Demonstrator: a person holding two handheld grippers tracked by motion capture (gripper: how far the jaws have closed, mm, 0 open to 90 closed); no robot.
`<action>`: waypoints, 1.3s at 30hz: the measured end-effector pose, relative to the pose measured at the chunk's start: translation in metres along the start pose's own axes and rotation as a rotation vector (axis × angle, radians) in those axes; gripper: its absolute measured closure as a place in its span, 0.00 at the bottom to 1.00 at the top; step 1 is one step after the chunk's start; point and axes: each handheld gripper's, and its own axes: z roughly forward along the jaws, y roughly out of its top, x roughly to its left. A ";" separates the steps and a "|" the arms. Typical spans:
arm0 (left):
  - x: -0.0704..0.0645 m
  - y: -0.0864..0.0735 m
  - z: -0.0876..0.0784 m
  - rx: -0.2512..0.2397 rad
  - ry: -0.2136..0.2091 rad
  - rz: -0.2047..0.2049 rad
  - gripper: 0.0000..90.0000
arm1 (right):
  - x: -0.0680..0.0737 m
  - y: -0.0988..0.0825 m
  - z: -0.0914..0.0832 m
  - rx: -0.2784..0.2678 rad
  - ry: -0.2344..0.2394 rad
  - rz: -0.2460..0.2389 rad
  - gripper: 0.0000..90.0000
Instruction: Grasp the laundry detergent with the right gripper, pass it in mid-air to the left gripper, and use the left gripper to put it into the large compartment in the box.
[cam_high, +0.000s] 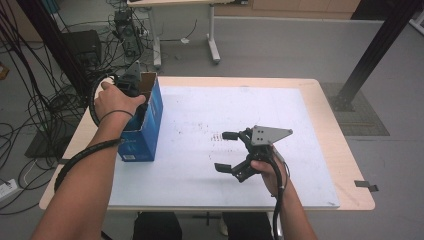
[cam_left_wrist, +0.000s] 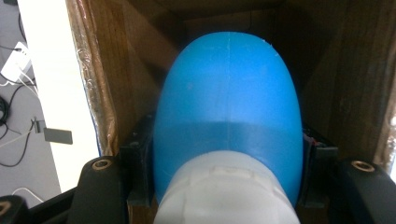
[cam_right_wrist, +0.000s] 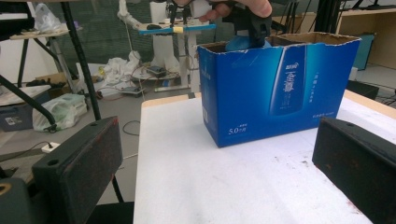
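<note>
The right gripper (cam_high: 234, 151) hangs nearest the person, well apart from the blue carton (cam_high: 146, 120) and to its right over the white mat (cam_high: 310, 150); its two jaws stand wide apart with nothing between them, and in the right gripper view they frame the carton from the side. Farther off, the left gripper (cam_high: 127, 86) reaches down into the open top of the carton, and its jaws are clamped on a blue bottle (cam_left_wrist: 229, 116) with a white cap, pads pressing on the bottle's two flanks, so the bottle sits inside the carton, between its brown cardboard walls. The risk, as I judge it, lies in the fit: the bottle nearly fills the space between the walls, so a tilted pull or push could snag it on the torn rim, and since nothing holds the carton down, the whole box may lift or tip with it. The smooth rounded body could also slip in the pads if the grip slackens. Counted: one carton, one bottle, two grippers, one mat on the one wooden table (cam_high: 345, 165).
</note>
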 end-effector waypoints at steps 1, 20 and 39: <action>0.000 0.000 0.000 0.002 0.001 0.005 0.42 | 0.000 0.000 0.000 0.001 0.001 0.002 0.02; -0.003 0.000 0.000 -0.001 0.008 0.001 0.42 | 0.000 0.000 0.000 0.002 0.000 0.000 0.02; -0.003 -0.002 -0.001 -0.005 0.009 0.000 0.42 | 0.000 0.000 -0.001 -0.001 0.001 0.000 0.02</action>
